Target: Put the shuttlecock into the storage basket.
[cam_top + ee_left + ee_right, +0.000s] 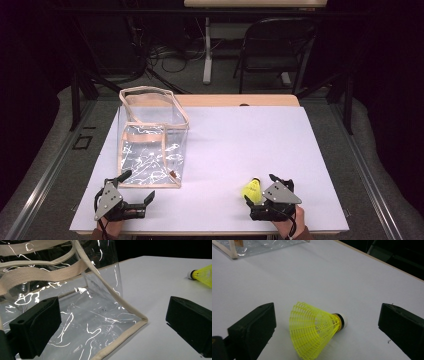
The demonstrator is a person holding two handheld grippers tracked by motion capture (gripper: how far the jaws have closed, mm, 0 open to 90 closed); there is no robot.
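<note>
Two hand-held grippers sit at the near edge of a white table [240, 145], one at each lower corner of the high view. Left gripper [134, 192]: black body with grey three-cornered plate, held by a hand coming in from the bottom; jaws spread wide with nothing between them, one tip just beside the near lower edge of the clear bag, the other out over bare tabletop. Clear bag [150, 150]: transparent plastic, boxy, standing upright on the left half of the table, edged in beige webbing with beige strap handles at its open top; in the left gripper view its near bottom corner lies between the two jaws, not clamped. Right gripper [260, 189]: same build, also hand-held, jaws spread wide apart. Shuttlecock [317, 328]: yellow mesh skirt, white cork tip with a dark band, lying on its side on the tabletop; in the right gripper view it rests between the open jaws, touching neither, skirt toward the camera and tip pointing away to the right. Shuttlecock and bag are well apart. Beyond the table: a dark folding chair [275, 47] and floor cables [170, 55].
</note>
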